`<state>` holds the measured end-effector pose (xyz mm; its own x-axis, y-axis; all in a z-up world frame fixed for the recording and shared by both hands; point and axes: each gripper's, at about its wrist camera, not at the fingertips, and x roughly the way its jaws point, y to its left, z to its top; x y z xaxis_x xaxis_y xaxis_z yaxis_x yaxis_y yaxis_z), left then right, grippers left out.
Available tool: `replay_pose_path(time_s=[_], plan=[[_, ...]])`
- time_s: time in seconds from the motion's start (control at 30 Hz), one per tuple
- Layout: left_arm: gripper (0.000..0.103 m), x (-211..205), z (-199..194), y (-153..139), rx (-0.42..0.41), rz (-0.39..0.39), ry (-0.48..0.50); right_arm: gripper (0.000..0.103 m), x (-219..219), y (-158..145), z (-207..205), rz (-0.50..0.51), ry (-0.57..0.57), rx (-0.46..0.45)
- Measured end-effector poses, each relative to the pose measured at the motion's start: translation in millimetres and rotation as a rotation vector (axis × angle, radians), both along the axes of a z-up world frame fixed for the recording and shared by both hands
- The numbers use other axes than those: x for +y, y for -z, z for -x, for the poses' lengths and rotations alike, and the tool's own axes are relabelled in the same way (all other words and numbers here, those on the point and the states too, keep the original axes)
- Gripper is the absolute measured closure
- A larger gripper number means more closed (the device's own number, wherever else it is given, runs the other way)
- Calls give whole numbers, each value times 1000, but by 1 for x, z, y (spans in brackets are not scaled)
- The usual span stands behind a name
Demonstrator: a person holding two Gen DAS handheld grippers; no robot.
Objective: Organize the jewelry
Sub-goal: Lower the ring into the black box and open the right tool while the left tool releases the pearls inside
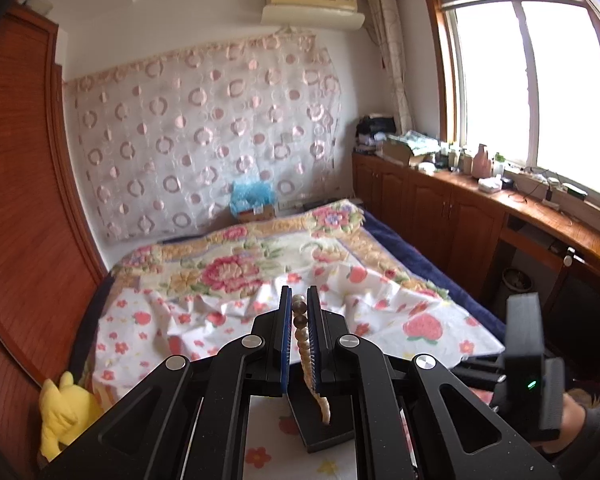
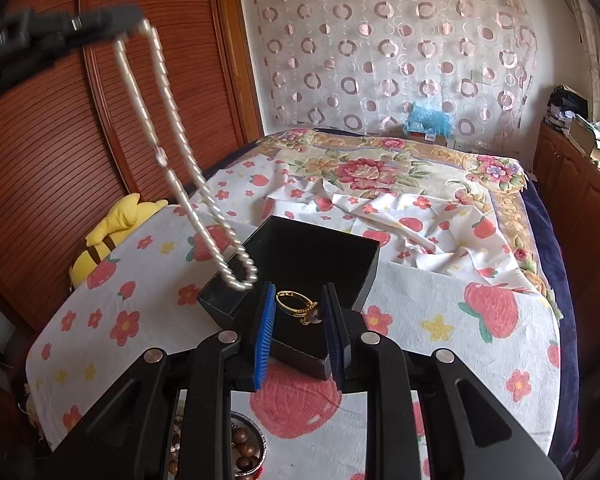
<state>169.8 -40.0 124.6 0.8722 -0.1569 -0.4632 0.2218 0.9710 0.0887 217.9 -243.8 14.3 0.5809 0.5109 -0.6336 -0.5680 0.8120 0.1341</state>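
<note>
**Pearl strand held high above the black box**

The long white pearl necklace (image 1: 305,354) is pinched between the blue-padded fingers of the left claw (image 1: 299,300), a few brown beads showing at the top of the grip. From the right wrist view the same strand (image 2: 180,148) is seen hanging as a long double loop from the raised left claw (image 2: 134,26), its lowest bend dangling over the near left corner of the open black rectangular jewelry box (image 2: 364,264); whether contact is made with the rim cannot be told.

The right claw (image 2: 299,330) is held spread, nothing between its pads, poised over the near end of the box. Inside the box a gold ring-shaped piece (image 2: 296,306) is lying on the black lining.

The box is set on a white cloth printed with strawberries and flowers (image 2: 480,320). At the lower edge, a round dish of brown wooden beads (image 2: 242,450) is partly hidden behind the claw's arms. A yellow plush toy (image 2: 112,232) is wedged beside the wooden wardrobe.
</note>
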Motion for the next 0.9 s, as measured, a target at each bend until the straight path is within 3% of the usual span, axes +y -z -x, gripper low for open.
replay_pose_path(time_s=[0.4, 0.57, 0.63, 0.7, 0.9], plan=[[96, 21, -35, 88, 206, 53, 0, 77, 12, 28, -32, 50, 18, 31], [96, 24, -31, 99, 222, 59, 9, 76, 15, 35, -39, 49, 22, 36], [95, 25, -28, 99, 221, 67, 11, 70, 16, 35, -38, 49, 22, 34], [87, 25, -22, 99, 215, 73, 15, 63, 16, 34, -37, 41, 17, 32], [84, 23, 2, 108, 207, 52, 31, 62, 5, 25, -20, 10, 26, -1]])
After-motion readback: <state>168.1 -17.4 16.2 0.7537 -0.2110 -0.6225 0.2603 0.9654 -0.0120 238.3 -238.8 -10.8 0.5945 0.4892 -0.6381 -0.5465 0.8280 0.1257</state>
